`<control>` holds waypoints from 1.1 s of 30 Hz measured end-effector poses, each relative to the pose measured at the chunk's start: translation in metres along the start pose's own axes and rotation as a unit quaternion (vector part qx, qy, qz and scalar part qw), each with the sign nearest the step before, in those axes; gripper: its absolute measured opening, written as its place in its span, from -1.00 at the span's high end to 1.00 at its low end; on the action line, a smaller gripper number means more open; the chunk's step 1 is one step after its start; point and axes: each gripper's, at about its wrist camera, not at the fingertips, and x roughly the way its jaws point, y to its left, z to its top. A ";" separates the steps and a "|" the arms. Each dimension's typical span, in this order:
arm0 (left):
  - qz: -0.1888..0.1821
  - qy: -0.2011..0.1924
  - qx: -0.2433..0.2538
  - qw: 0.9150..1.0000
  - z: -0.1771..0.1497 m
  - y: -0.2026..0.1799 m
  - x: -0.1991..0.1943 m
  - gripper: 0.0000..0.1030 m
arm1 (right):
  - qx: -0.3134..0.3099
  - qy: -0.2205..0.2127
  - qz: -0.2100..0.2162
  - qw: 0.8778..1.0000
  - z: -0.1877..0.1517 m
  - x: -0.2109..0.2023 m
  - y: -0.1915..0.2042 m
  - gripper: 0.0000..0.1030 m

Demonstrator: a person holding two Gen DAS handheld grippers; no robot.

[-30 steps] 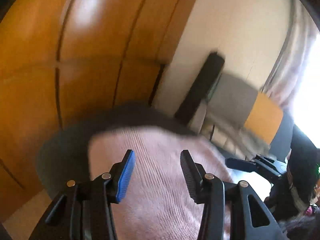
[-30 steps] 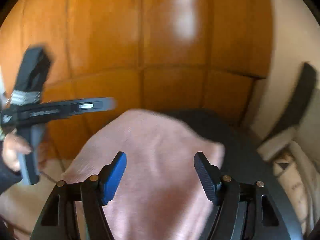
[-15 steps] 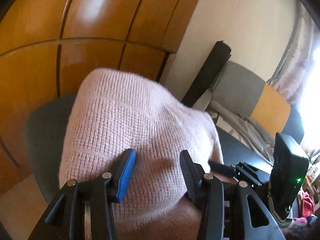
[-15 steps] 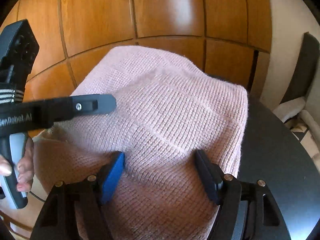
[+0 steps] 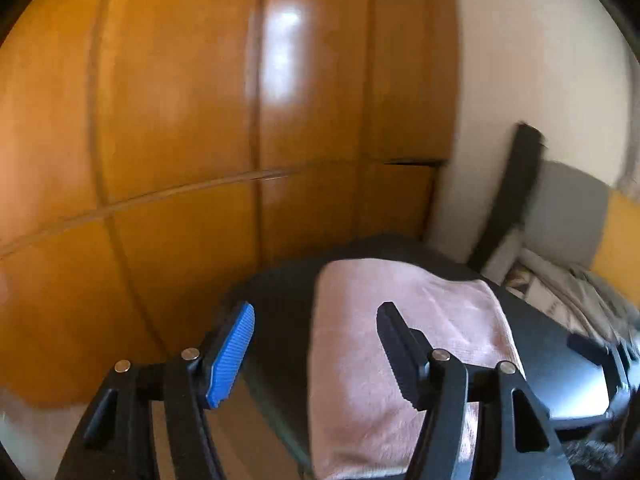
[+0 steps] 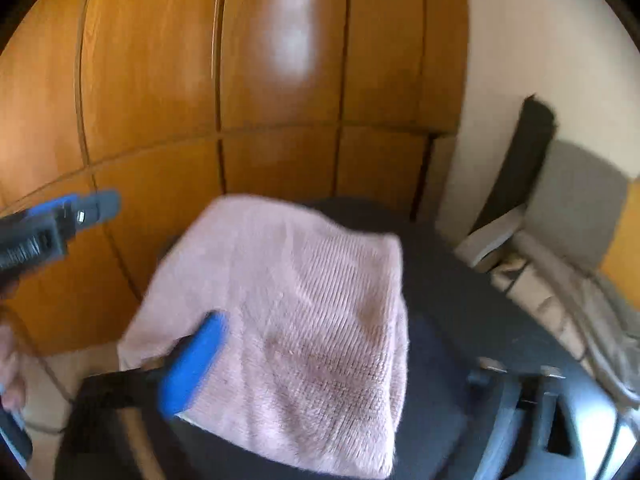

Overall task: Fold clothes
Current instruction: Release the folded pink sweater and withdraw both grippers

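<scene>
A folded pink knit garment (image 6: 304, 320) lies flat on a round black table (image 6: 472, 312); it also shows in the left wrist view (image 5: 400, 320). My left gripper (image 5: 316, 352) is open and empty, held above the garment's left edge, and it shows at the left of the right wrist view (image 6: 80, 212). My right gripper (image 6: 332, 368) is open and empty above the garment's near part; its blue finger (image 6: 192, 364) is blurred. The right gripper's tips show at the right of the left wrist view (image 5: 600, 356).
Wooden wardrobe doors (image 5: 200, 120) stand behind the table. A cream wall (image 5: 532, 60) is to the right. A black strip (image 6: 520, 160) leans against the wall. A grey and yellow sofa with bedding (image 6: 580, 240) lies to the right of the table.
Both grippers have let go of the pink garment and pulled back and up. The garment now lies folded flat on the table instead of bulging between the fingers.
</scene>
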 end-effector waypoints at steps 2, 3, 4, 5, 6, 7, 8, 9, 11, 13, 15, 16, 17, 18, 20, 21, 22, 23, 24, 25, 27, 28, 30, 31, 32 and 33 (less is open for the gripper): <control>-0.013 -0.001 -0.011 1.000 0.002 0.006 -0.014 -0.26 | 0.007 0.028 0.008 1.000 -0.007 -0.014 0.014 -1.00; -0.020 -0.001 -0.010 1.000 0.004 0.008 -0.020 -0.26 | 0.006 0.035 0.001 0.999 0.002 -0.010 0.019 -1.00; -0.021 0.001 0.008 1.000 0.009 0.004 -0.024 -0.25 | 0.001 0.033 -0.022 0.999 0.001 -0.013 0.026 -1.00; -0.024 0.000 0.035 0.999 0.013 -0.002 -0.029 -0.22 | 0.000 0.031 -0.045 0.999 0.000 -0.018 0.031 -1.00; -0.029 -0.002 0.059 0.998 0.018 -0.009 -0.033 -0.14 | 0.009 0.033 -0.052 0.998 0.000 -0.020 0.030 -1.00; -0.047 -0.004 0.065 0.997 0.022 -0.010 -0.040 -0.08 | 0.018 0.036 -0.060 0.997 -0.001 -0.022 0.028 -1.00; -0.065 -0.007 0.069 0.995 0.027 -0.010 -0.046 0.01 | 0.031 0.044 -0.071 0.996 -0.003 -0.028 0.025 -1.00; -0.087 -0.014 0.063 0.994 0.030 -0.008 -0.050 0.04 | 0.043 0.051 -0.083 0.994 -0.006 -0.033 0.022 -1.00; -0.071 -0.036 0.073 0.994 0.031 -0.005 -0.056 0.12 | 0.064 0.052 -0.092 0.992 -0.007 -0.040 0.017 -1.00; 0.003 -0.039 0.106 0.994 0.027 -0.013 -0.051 0.12 | 0.071 0.030 -0.090 0.993 -0.007 -0.059 0.017 -1.00; 0.040 -0.022 0.117 0.992 0.023 -0.015 -0.045 0.01 | 0.067 0.008 -0.091 0.994 -0.008 -0.077 0.022 -1.00; 0.032 -0.014 0.112 0.993 0.021 -0.014 -0.046 0.01 | 0.062 0.006 -0.088 0.994 -0.008 -0.079 0.025 -1.00; 0.025 -0.007 0.106 0.994 0.020 -0.013 -0.047 -0.02 | 0.057 0.005 -0.083 0.995 -0.007 -0.081 0.028 -1.00; 0.021 0.000 0.102 0.995 0.019 -0.012 -0.048 -0.04 | 0.051 0.009 -0.072 0.996 -0.008 -0.078 0.031 -1.00; 0.048 0.014 0.117 0.992 0.017 -0.014 -0.049 -0.06 | 0.043 0.019 -0.064 0.997 -0.008 -0.072 0.035 -1.00; 0.051 0.011 0.122 0.991 0.016 -0.016 -0.051 -0.06 | 0.042 0.023 -0.066 0.997 -0.007 -0.069 0.035 -1.00; 0.045 0.006 0.118 0.992 0.015 -0.016 -0.055 -0.06 | 0.044 0.027 -0.067 0.996 -0.006 -0.065 0.033 -1.00; 0.042 0.002 0.115 0.992 0.014 -0.016 -0.058 -0.06 | 0.047 0.031 -0.068 0.996 -0.006 -0.061 0.031 -1.00; 0.052 0.006 0.114 0.992 0.015 -0.019 -0.058 -0.06 | 0.050 0.034 -0.069 0.996 -0.005 -0.057 0.029 -1.00; 0.062 0.009 0.113 0.992 0.015 -0.023 -0.059 -0.06 | 0.056 0.036 -0.069 0.995 -0.004 -0.055 0.025 -1.00; 0.066 0.000 0.119 0.991 0.014 -0.028 -0.064 -0.06 | 0.064 0.035 -0.067 0.995 -0.003 -0.056 0.017 -1.00; 0.064 -0.007 0.120 0.991 0.014 -0.029 -0.066 -0.06 | 0.064 0.032 -0.072 0.995 -0.002 -0.056 0.014 -1.00; 0.035 0.002 0.125 0.991 0.012 -0.037 -0.064 -0.06 | 0.066 0.024 -0.082 0.994 -0.002 -0.061 0.009 -1.00; 0.024 0.010 0.124 0.992 0.012 -0.038 -0.064 -0.06 | 0.069 0.021 -0.083 0.994 -0.003 -0.064 0.006 -1.00; 0.016 0.016 0.118 0.993 0.011 -0.040 -0.063 -0.06 | 0.075 0.020 -0.082 0.994 -0.004 -0.066 0.004 -1.00; 0.008 0.022 0.112 0.993 0.011 -0.042 -0.061 -0.06 | 0.081 0.021 -0.080 0.993 -0.005 -0.068 0.002 -1.00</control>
